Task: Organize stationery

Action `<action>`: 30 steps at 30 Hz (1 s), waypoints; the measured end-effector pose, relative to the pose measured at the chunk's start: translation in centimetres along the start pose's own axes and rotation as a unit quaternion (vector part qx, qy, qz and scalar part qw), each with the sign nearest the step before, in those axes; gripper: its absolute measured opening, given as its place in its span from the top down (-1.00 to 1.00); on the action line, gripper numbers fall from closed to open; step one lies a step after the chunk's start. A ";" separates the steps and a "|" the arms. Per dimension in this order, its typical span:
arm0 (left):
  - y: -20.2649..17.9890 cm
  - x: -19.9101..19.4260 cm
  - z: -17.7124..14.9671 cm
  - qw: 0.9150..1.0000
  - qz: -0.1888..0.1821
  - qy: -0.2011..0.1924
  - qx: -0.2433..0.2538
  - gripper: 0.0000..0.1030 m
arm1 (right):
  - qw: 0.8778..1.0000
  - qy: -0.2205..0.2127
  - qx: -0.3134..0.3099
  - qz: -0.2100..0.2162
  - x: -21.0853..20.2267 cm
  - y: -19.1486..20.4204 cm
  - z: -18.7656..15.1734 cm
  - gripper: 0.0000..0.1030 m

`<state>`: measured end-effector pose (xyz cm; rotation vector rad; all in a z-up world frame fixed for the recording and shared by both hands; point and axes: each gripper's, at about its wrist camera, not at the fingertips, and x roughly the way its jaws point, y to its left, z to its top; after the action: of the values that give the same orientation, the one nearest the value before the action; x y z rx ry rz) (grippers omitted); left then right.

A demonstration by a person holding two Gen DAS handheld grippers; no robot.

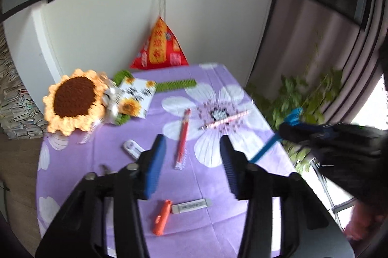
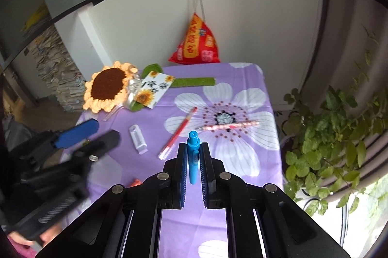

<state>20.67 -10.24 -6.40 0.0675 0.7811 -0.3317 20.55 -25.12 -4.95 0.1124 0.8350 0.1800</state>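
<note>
My right gripper [image 2: 193,149] is shut on a blue pen [image 2: 193,158] and holds it upright above the purple flowered tablecloth [image 2: 242,161]; the pen also shows in the left wrist view [image 1: 269,144]. My left gripper [image 1: 192,156] is open and empty above the table; it also shows at the left of the right wrist view [image 2: 89,134]. On the cloth lie a red pen [image 1: 183,136], a pink patterned pen [image 1: 225,121], a white eraser case [image 1: 133,147], an orange clip-like item [image 1: 162,216] and a white correction tape [image 1: 191,204].
A crocheted sunflower [image 1: 72,100] with a sunflower card [image 1: 137,98] and a green stem [image 1: 177,84] lies at the table's back left. A red bag [image 1: 160,47] hangs at the wall behind. A leafy plant [image 2: 334,136] stands right of the table.
</note>
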 end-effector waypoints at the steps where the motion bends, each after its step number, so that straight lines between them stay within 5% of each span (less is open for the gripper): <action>1: -0.4 1.1 -0.1 1.000 0.010 0.010 0.007 0.10 | 1.000 -0.002 0.009 -0.003 -0.5 -0.8 -0.3 0.79; 7: -1.2 9.4 -1.8 0.991 0.106 0.081 0.028 0.10 | 0.999 -0.015 0.048 -0.011 -2.9 -4.5 -1.6 0.79; 11: 0.1 11.8 -2.9 0.986 0.127 0.110 0.017 0.10 | 0.998 -0.012 0.055 -0.005 -3.0 -5.7 -2.3 0.79; 18: 1.3 12.8 -3.9 0.985 0.121 0.121 0.006 0.14 | 0.998 -0.008 0.057 0.022 -2.3 -6.0 -2.6 0.79; 20: 1.0 12.9 -4.1 0.986 0.120 0.118 0.018 0.42 | 0.998 -0.005 0.058 0.028 -2.0 -6.0 -2.7 0.79; 21: 1.0 12.9 -4.1 0.988 0.101 0.117 0.016 0.74 | 0.998 -0.004 0.059 0.031 -1.8 -5.9 -2.8 0.79; 30: 0.3 9.7 -3.3 0.993 0.049 0.104 0.000 0.78 | 0.997 0.003 0.066 0.035 -1.3 -6.0 -3.1 0.79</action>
<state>24.94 -11.92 -15.60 0.1415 0.9805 -0.2334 18.07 -31.20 -7.03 0.2647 0.8491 0.1907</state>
